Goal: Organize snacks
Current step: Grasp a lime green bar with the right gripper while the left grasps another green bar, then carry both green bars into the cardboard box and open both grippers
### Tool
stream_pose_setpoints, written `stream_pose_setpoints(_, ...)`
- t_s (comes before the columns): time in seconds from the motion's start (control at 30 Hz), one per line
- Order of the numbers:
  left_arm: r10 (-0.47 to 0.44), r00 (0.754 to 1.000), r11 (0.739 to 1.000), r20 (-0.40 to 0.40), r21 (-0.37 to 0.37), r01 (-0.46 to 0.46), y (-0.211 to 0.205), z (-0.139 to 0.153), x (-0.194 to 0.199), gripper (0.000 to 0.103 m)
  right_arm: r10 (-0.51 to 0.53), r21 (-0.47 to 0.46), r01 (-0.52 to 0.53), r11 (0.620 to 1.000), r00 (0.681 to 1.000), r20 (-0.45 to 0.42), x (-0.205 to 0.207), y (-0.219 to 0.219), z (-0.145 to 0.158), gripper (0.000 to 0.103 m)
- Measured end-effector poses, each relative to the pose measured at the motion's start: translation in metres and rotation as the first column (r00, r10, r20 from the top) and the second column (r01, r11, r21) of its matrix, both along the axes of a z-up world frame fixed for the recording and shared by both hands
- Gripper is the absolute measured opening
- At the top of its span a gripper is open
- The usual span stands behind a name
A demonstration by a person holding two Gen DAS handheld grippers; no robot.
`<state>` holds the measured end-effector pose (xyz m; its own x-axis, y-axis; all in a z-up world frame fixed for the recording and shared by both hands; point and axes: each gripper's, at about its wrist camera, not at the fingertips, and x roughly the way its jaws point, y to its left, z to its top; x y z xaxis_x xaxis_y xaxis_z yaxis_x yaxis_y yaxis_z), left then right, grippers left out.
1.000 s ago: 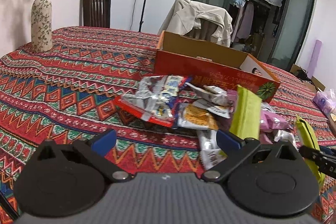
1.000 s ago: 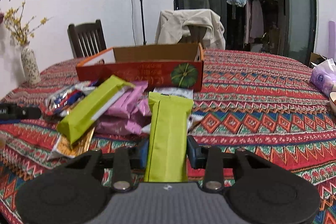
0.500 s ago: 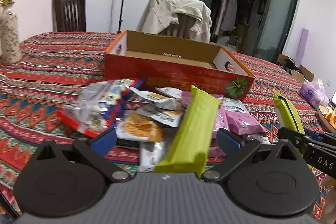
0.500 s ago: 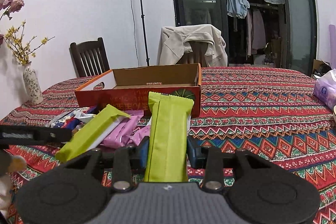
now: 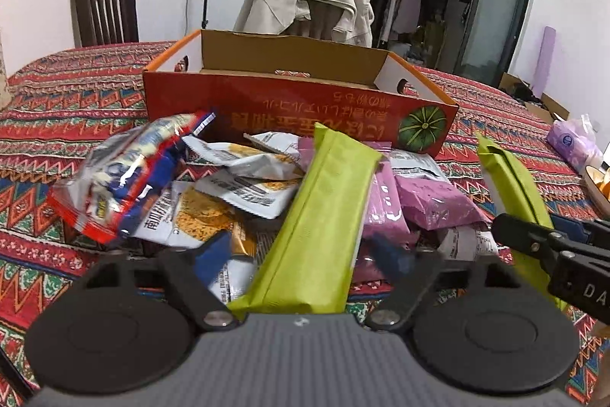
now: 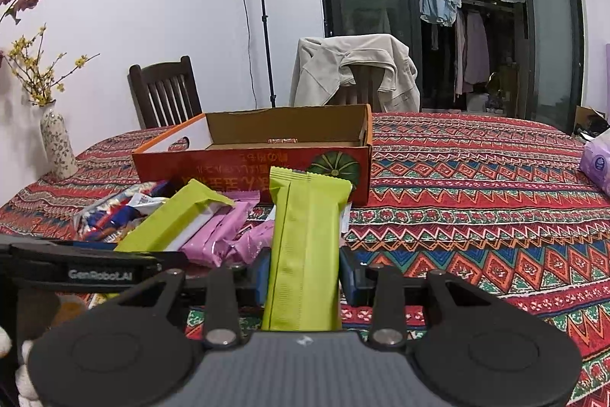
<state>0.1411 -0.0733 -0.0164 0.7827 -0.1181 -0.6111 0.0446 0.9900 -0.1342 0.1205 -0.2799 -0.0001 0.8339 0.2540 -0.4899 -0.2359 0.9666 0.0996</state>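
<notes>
Right gripper (image 6: pixel 303 273): blue pads clamped on both sides of a long lime-green foil snack packet (image 6: pixel 307 239), held upright, top crimp pointing fwd toward the open orange-red cardboard box (image 6: pixel 251 164) ahead. Grip looks firm, no sag.

Left gripper (image 5: pixel 303 250): jaws parted, 1 blue pad either side of a 2nd lime-green foil packet (image 5: pixel 324 227) that lies between them, leaning on the snack pile (image 5: pixel 236 185). Pads blurred; no contact seen, so not gripping yet.

Judged step: left closes on 2nd packet while right carries the 1st to the box.

Advice: centre left pads on the packet's lower third, close squarely across the flat faces, lift straight up to avoid dragging the pink wrappers (image 5: pixel 431 205) just right of it. Right gripper sits close on the left gripper's right side; keep them apart. Release low inside the box, lengthwise along a wall.

Condition of items: both green packets sealed, smooth, lightly creased, back seam visible. Box interior nearly bare, 1 small item at far wall, type unclear. Remaining pile of mixed foil sachets lies just before the box's near wall, on the patterned red tablecloth (image 6: pixel 476 201).
</notes>
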Motion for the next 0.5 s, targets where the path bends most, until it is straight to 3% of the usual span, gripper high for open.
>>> stream_pose_setpoints(0.03, -0.003, 1.0, 1.0, 0.006, -0.003, 0.003, 0.001, 0.001, -0.001, 0.065, 0.002, -0.002, -0.002, 1.0, 1.0, -0.003, 0.001, 0.002, -0.001, 0.036)
stream_pose_setpoints(0.07, -0.016, 1.0, 1.0, 0.011, -0.009, 0.017, 0.001, 0.001, -0.002, 0.049, 0.004, -0.005, -0.004, 1.0, 1.0, -0.005, 0.001, 0.003, -0.001, 0.036)
stream_pose_setpoints(0.13, -0.035, 0.999, 0.999, 0.01, -0.028, 0.035, 0.002, 0.002, -0.004, 0.042, 0.007, -0.008, -0.007, 1.0, 1.0, -0.007, 0.001, 0.006, -0.002, 0.036)
stream_pose_setpoints(0.5, -0.018, 0.997, 0.998, 0.072, -0.053, 0.022, 0.013, 0.021, -0.017, 0.04, 0.004, -0.032, -0.003, 0.999, 1.0, 0.014, -0.005, 0.014, 0.007, 0.036)
